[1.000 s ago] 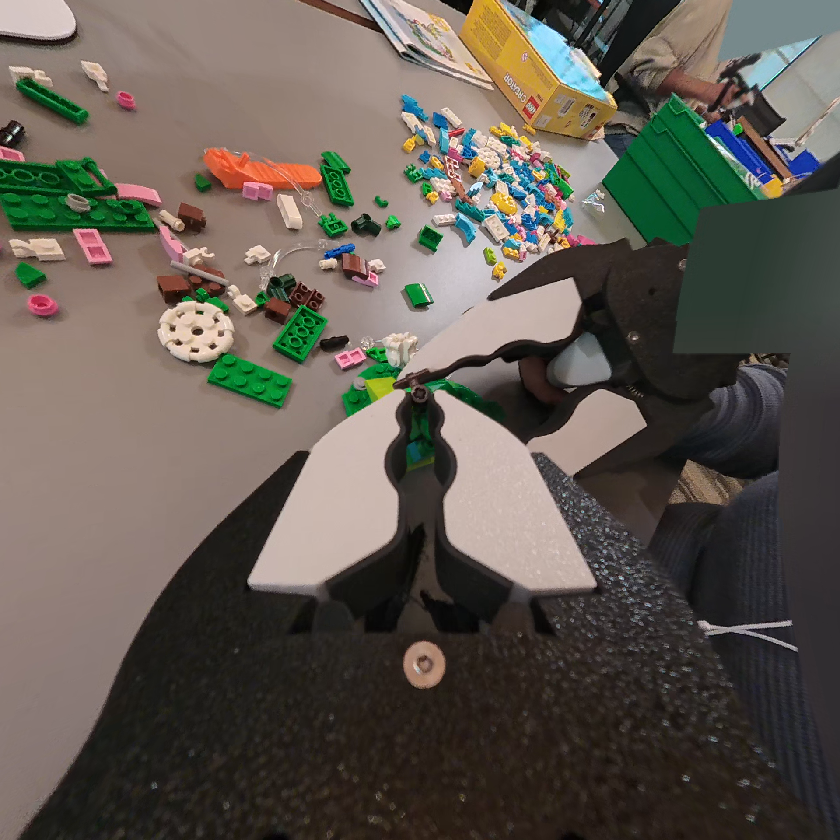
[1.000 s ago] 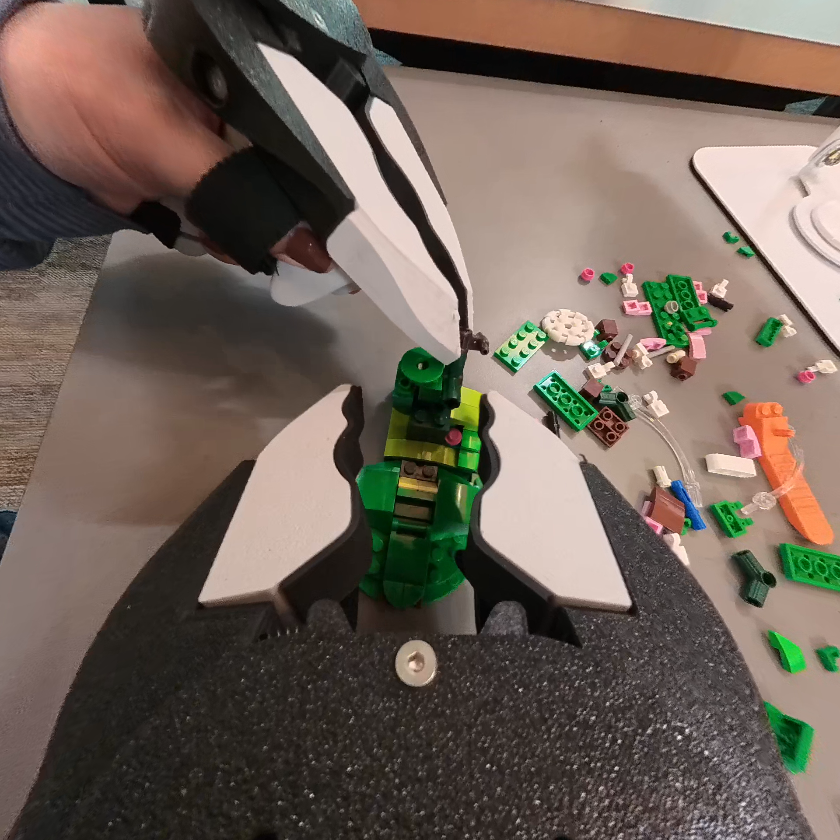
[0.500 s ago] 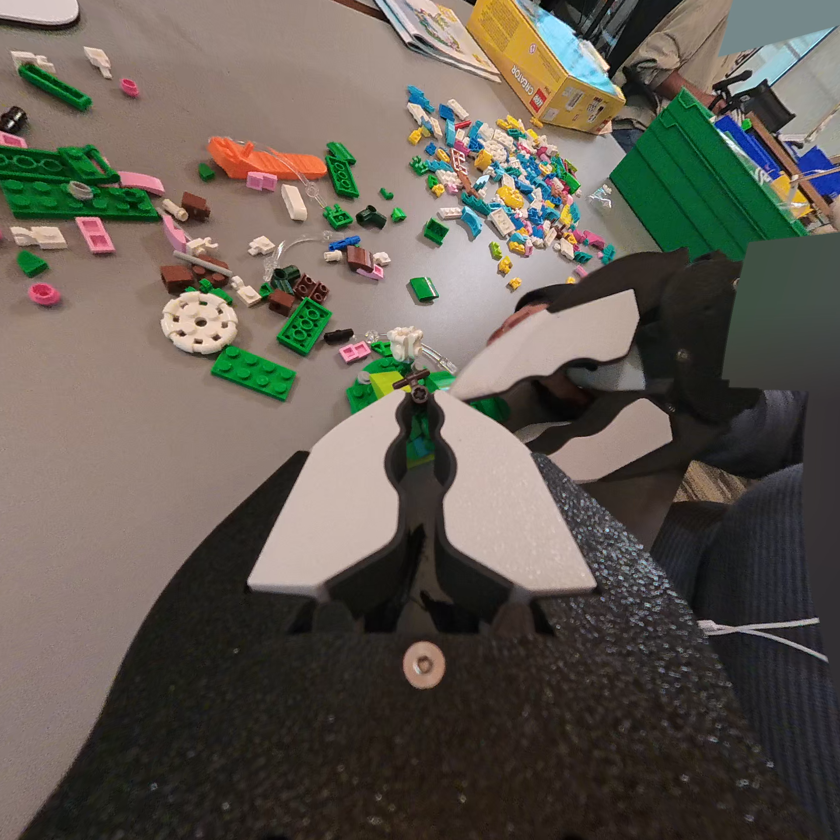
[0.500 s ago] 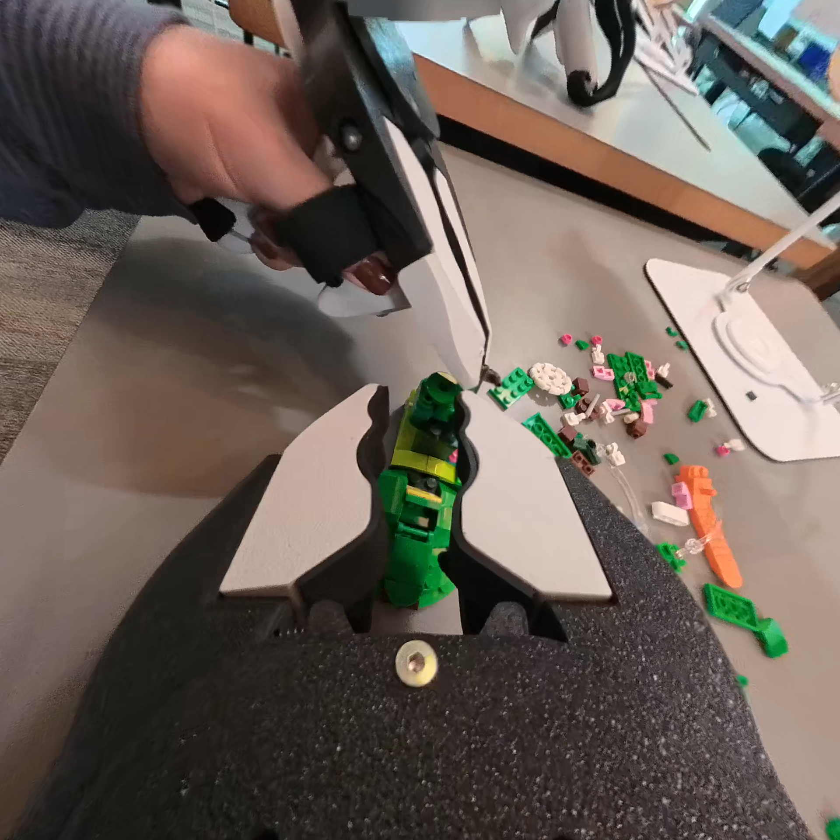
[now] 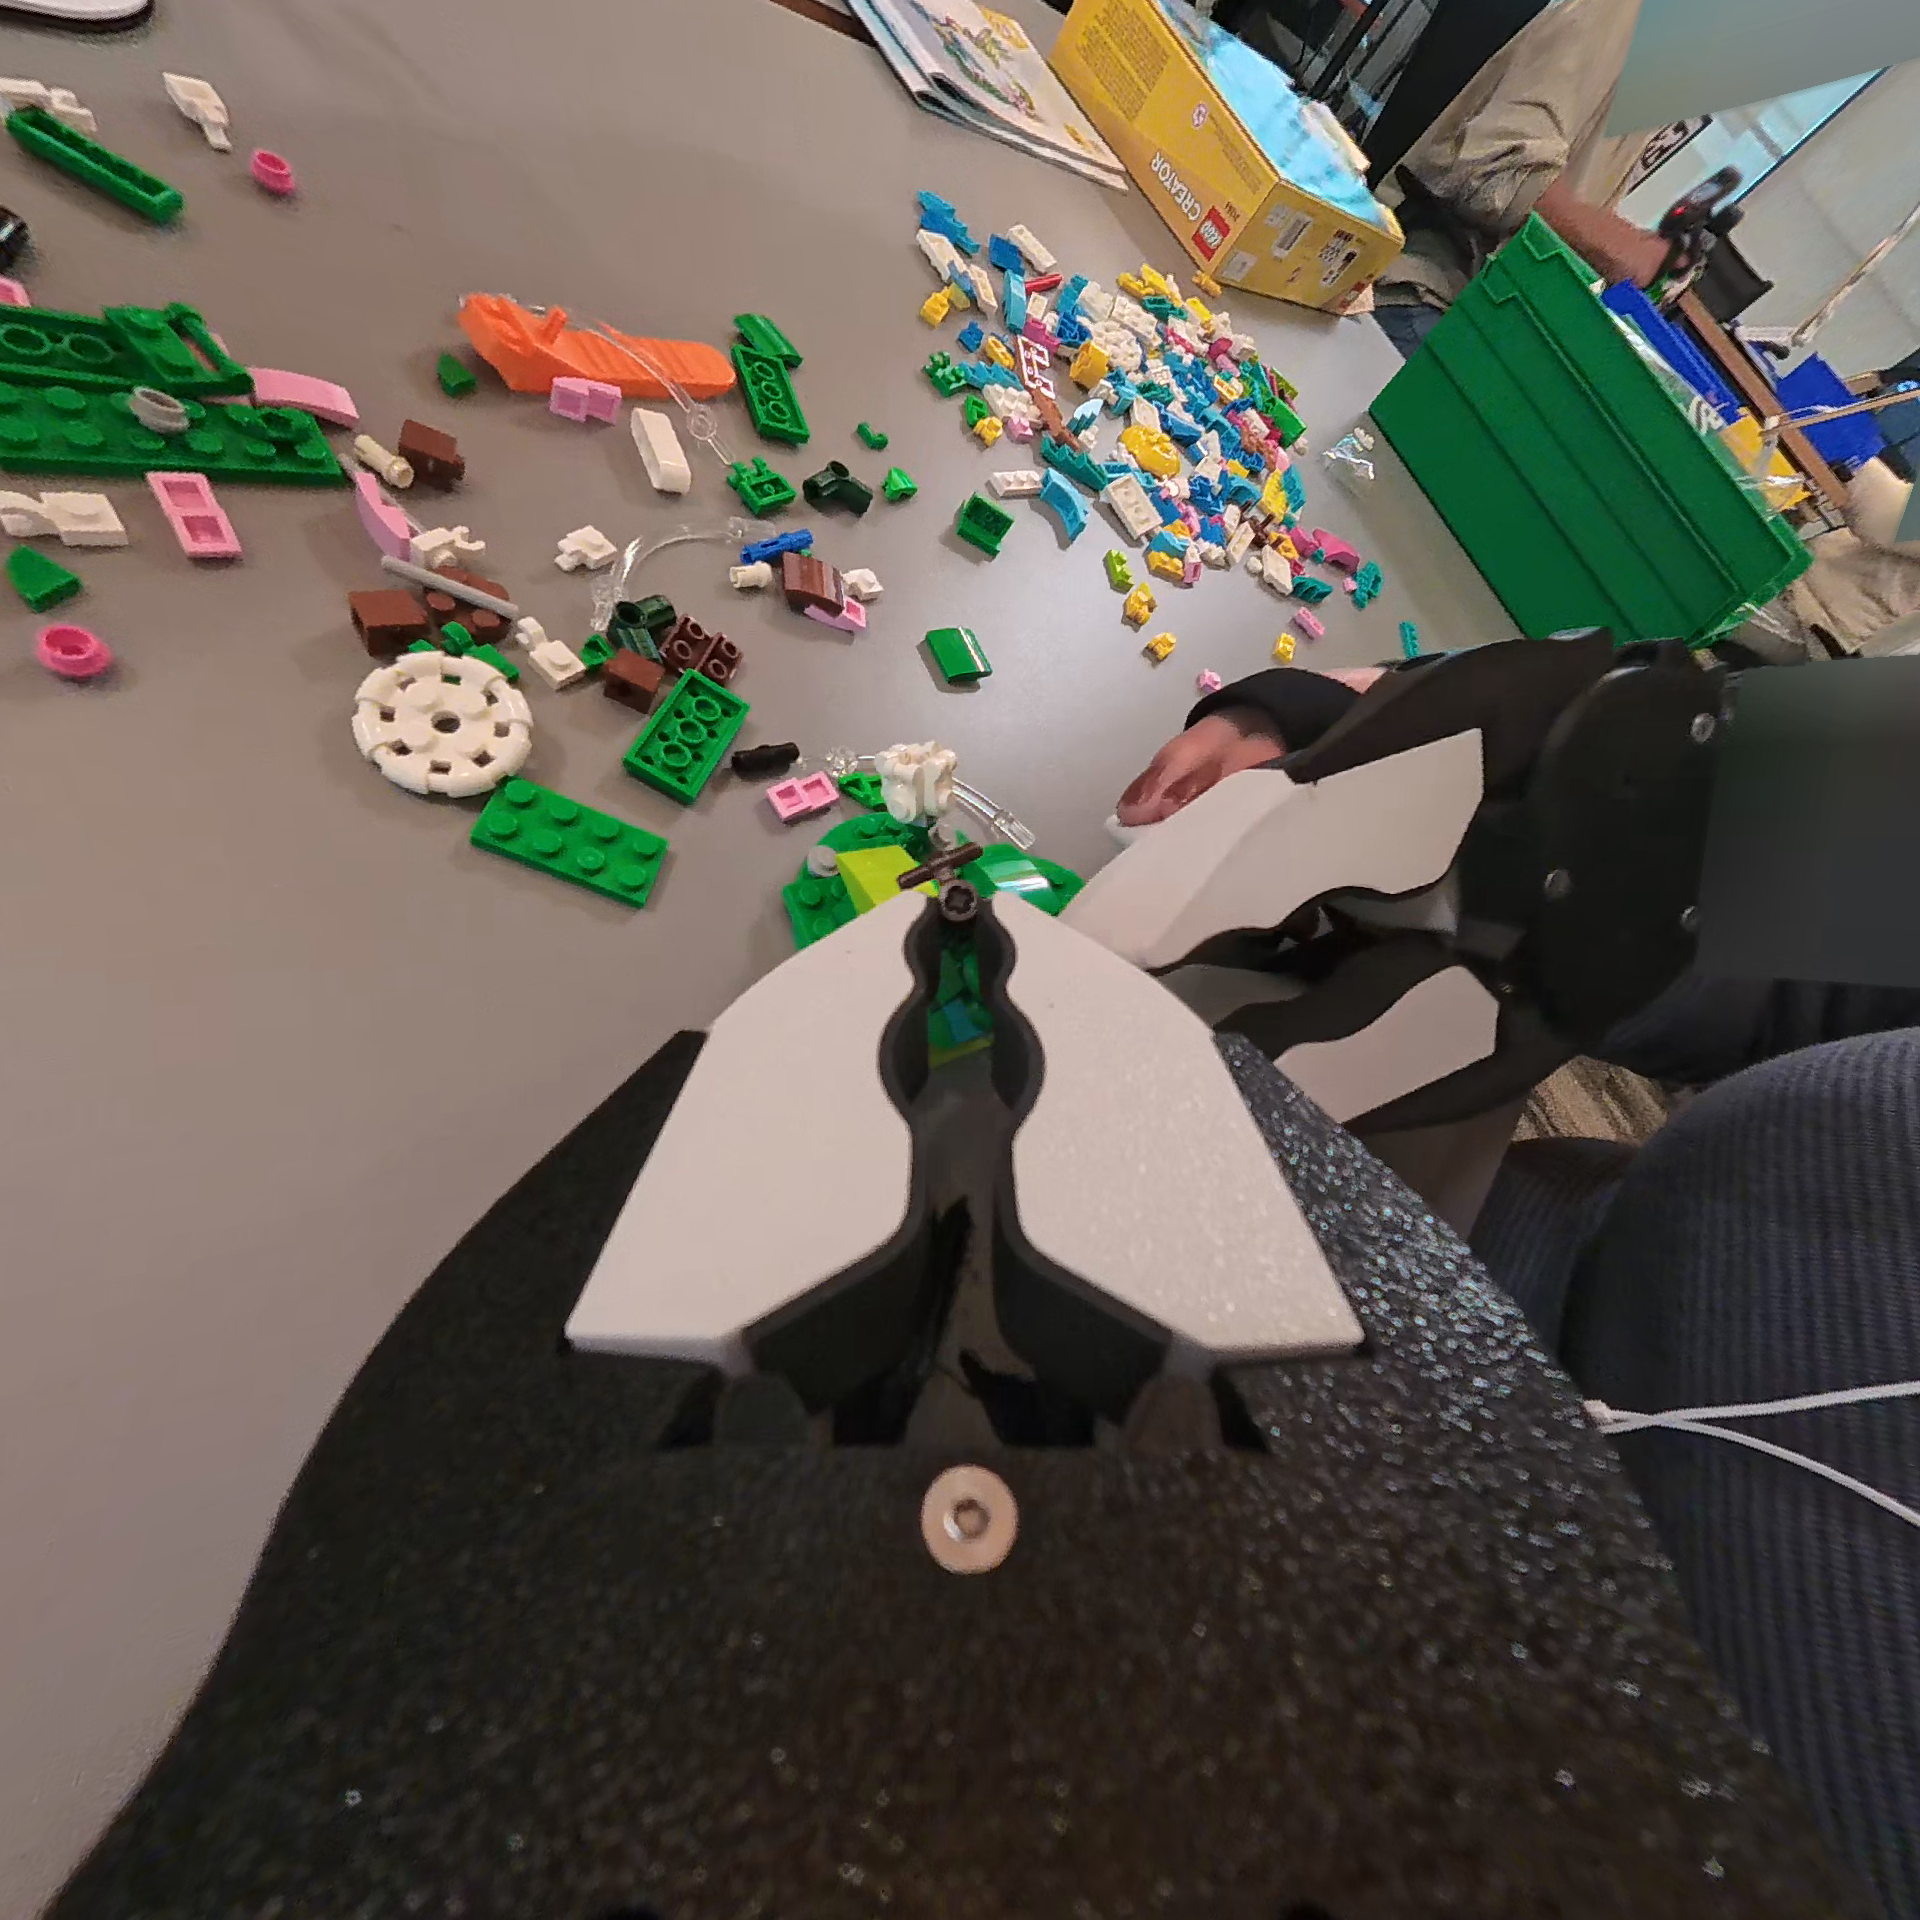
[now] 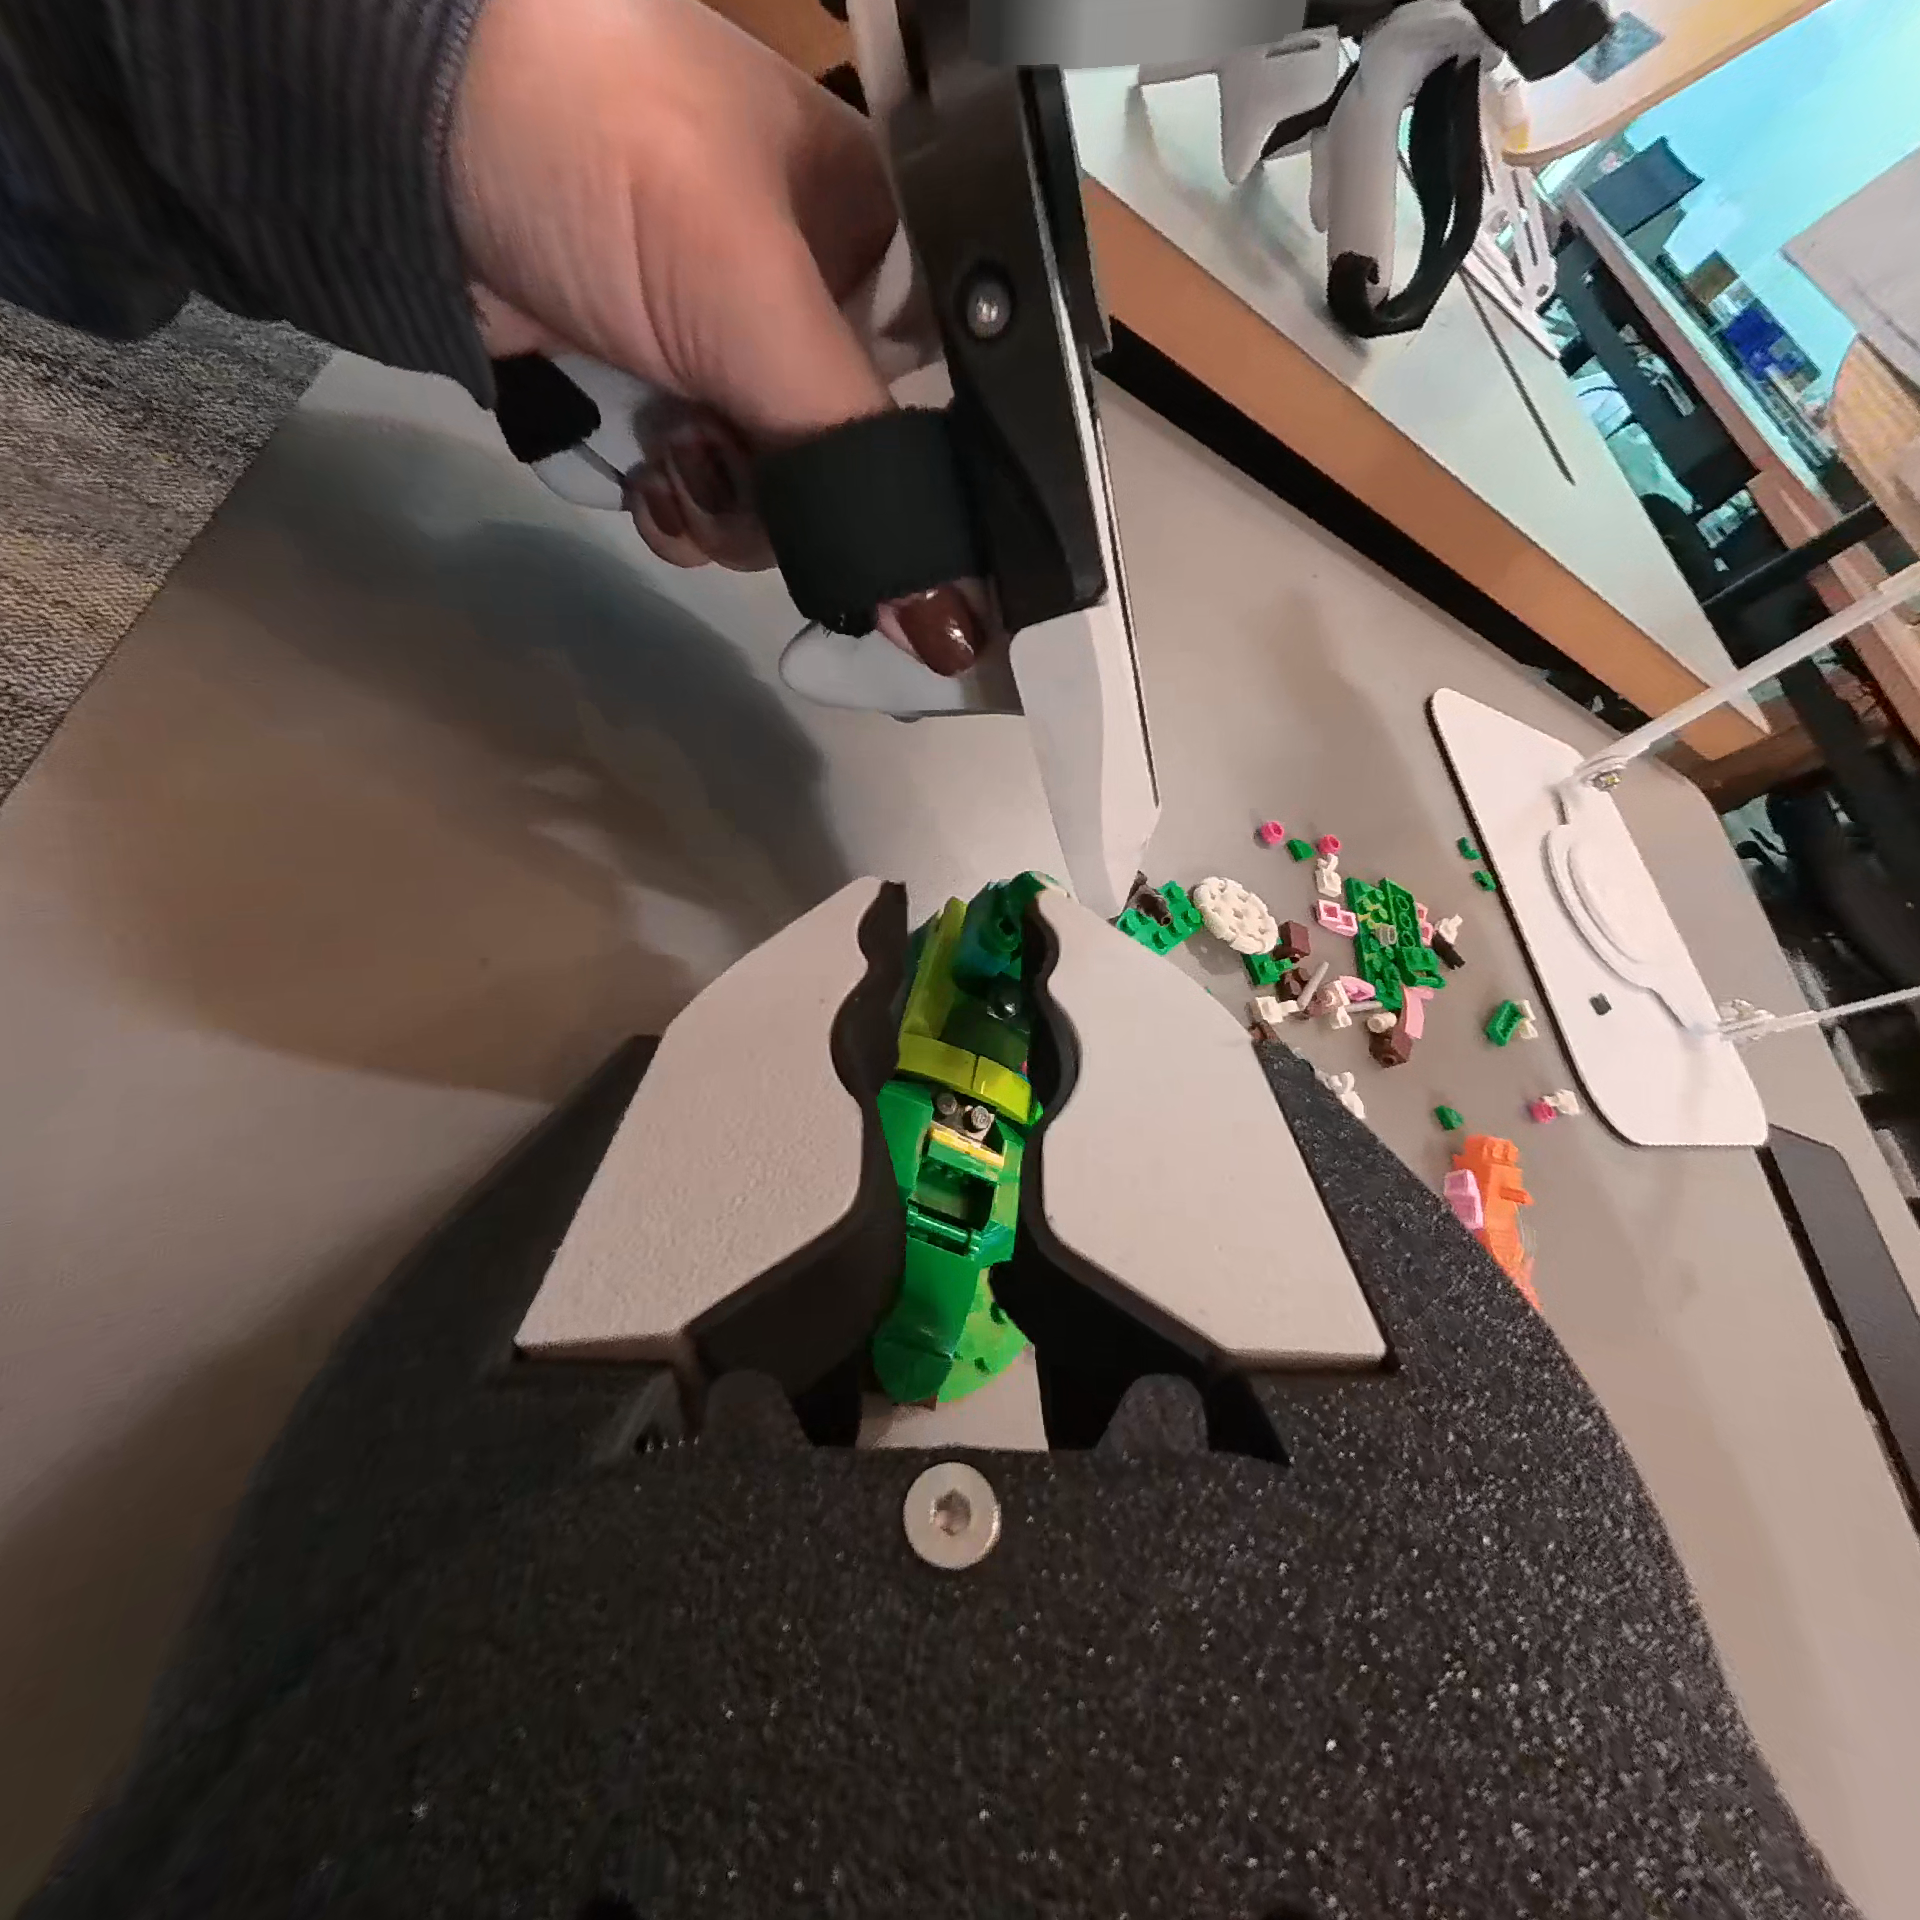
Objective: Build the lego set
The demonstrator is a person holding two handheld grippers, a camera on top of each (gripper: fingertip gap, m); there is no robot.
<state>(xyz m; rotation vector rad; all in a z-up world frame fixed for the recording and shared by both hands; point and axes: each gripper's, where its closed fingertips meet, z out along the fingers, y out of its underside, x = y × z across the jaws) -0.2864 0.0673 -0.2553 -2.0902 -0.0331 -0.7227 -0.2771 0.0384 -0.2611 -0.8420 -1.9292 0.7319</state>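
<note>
My left gripper (image 5: 951, 904) is shut on a small dark brown cross-shaped piece (image 5: 940, 871) pinched at its fingertips. It hangs just above the green and lime lego build (image 5: 862, 878). My right gripper (image 6: 966, 909) is shut on that build (image 6: 961, 1153), which lies lengthwise between its fingers and pokes out past the tips. In the right wrist view the left gripper (image 6: 1103, 873) comes down from above, with its tip beside the build's far end. The right gripper (image 5: 1143, 951) also shows at the right of the left wrist view.
Loose bricks cover the grey table: a white round piece (image 5: 442, 722), green plates (image 5: 566, 842), an orange piece (image 5: 592, 353) and a colourful pile (image 5: 1143, 416). A yellow box (image 5: 1226, 156), a booklet (image 5: 977, 83) and a green crate (image 5: 1579, 468) stand at the back. A white base (image 6: 1590, 935) lies at the right. Only a small space, under 4 cm, lies between the two pairs of fingers.
My right gripper has rolled and lifted the build, turning it on its side. The left gripper's tip has shifted from over the build's studs to beside its far end, still holding the brown piece.
</note>
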